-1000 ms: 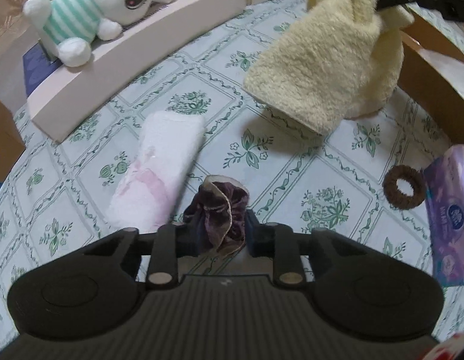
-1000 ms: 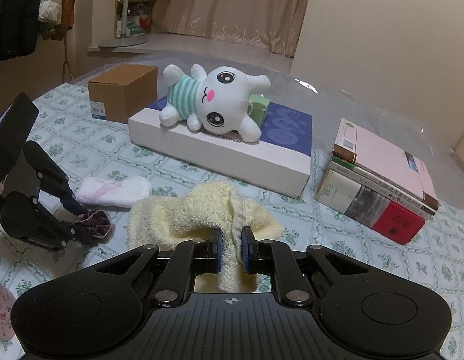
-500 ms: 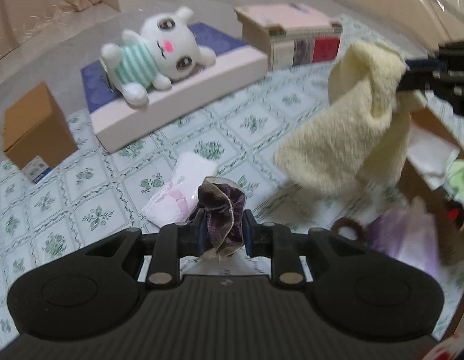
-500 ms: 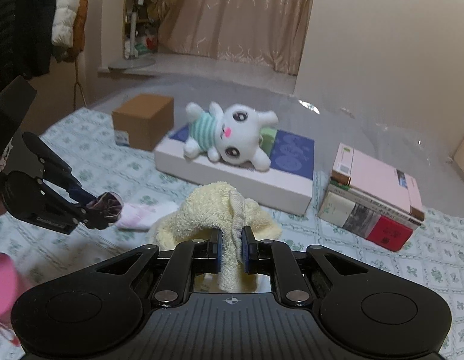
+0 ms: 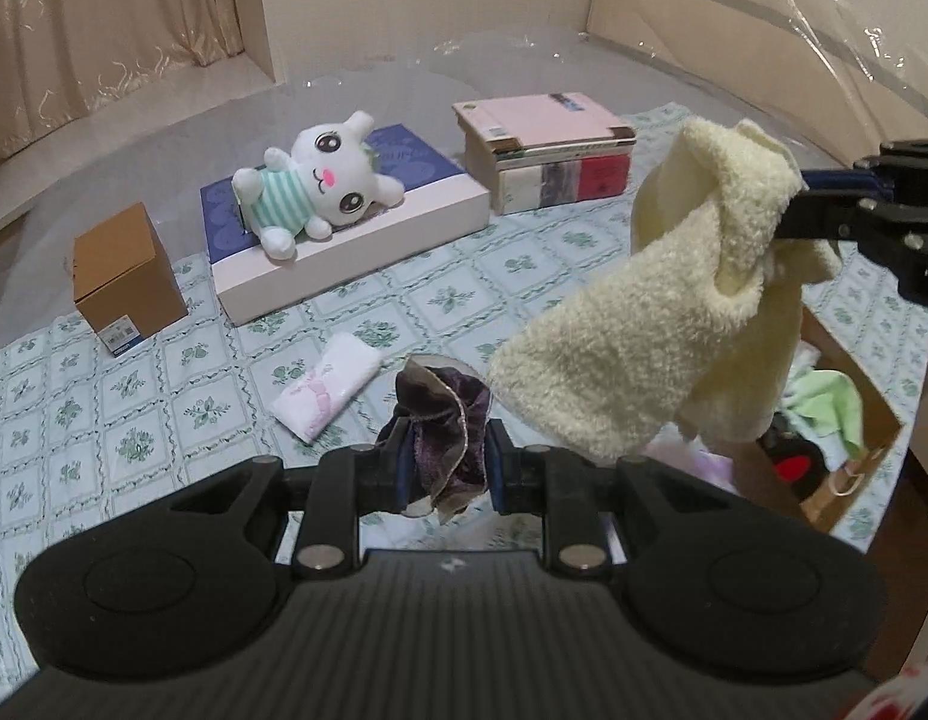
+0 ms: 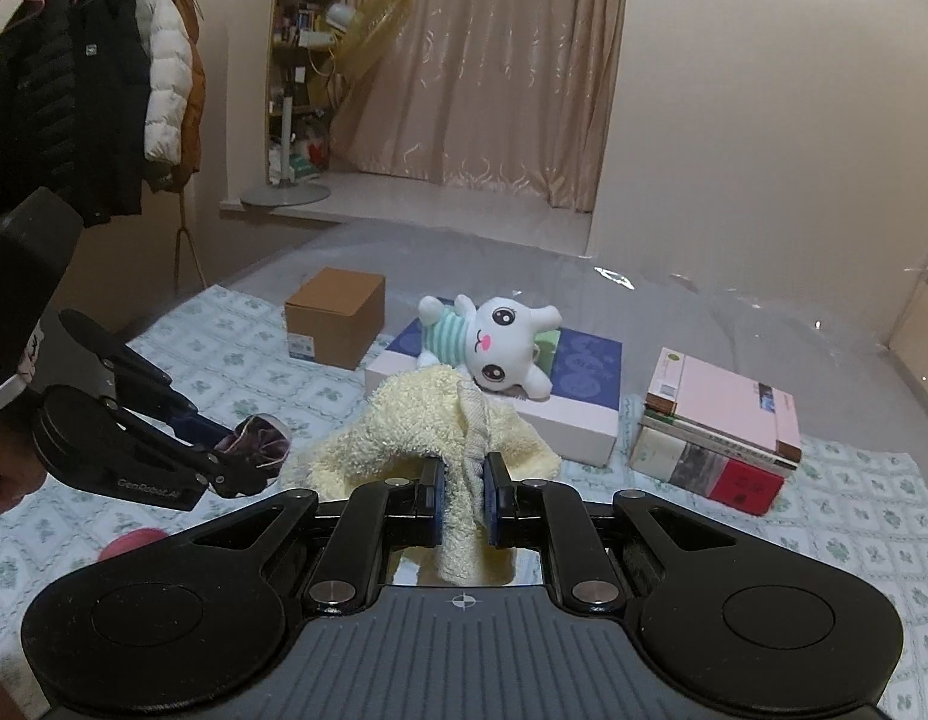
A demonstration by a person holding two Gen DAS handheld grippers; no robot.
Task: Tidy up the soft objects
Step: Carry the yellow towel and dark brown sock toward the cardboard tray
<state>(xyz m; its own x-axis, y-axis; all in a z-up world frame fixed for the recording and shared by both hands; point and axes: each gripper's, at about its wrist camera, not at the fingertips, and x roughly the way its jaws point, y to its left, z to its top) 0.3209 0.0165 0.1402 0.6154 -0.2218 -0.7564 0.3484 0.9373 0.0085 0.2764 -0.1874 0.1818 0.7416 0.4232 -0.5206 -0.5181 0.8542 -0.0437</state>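
Observation:
A dark purple velvet scrunchie (image 5: 443, 420) is pinched in my left gripper (image 5: 445, 471), high above the patterned tablecloth. The right wrist view shows this same left gripper (image 6: 248, 456) at the left, with the scrunchie (image 6: 261, 439) at its tips. My right gripper (image 6: 463, 495) is shut on a fluffy pale yellow towel (image 6: 428, 426), which hangs in the air. In the left wrist view that towel (image 5: 662, 324) dangles at the right from the right gripper (image 5: 794, 204). A folded white and pink cloth (image 5: 329, 387) lies on the table. A white plush bunny (image 5: 317, 180) rests on a flat box.
An open cardboard box (image 5: 836, 420) with green and other cloths stands at the right table edge. A small brown carton (image 5: 125, 279) sits far left, and a stack of books (image 5: 545, 150) stands behind. The flat blue and white box (image 5: 344, 228) holds the bunny. Coats hang on a rack (image 6: 92, 90).
Both grippers have risen well above the table with their loads; the table and objects look smaller and farther. The towel has lifted clear of the cloth. The grips are unchanged.

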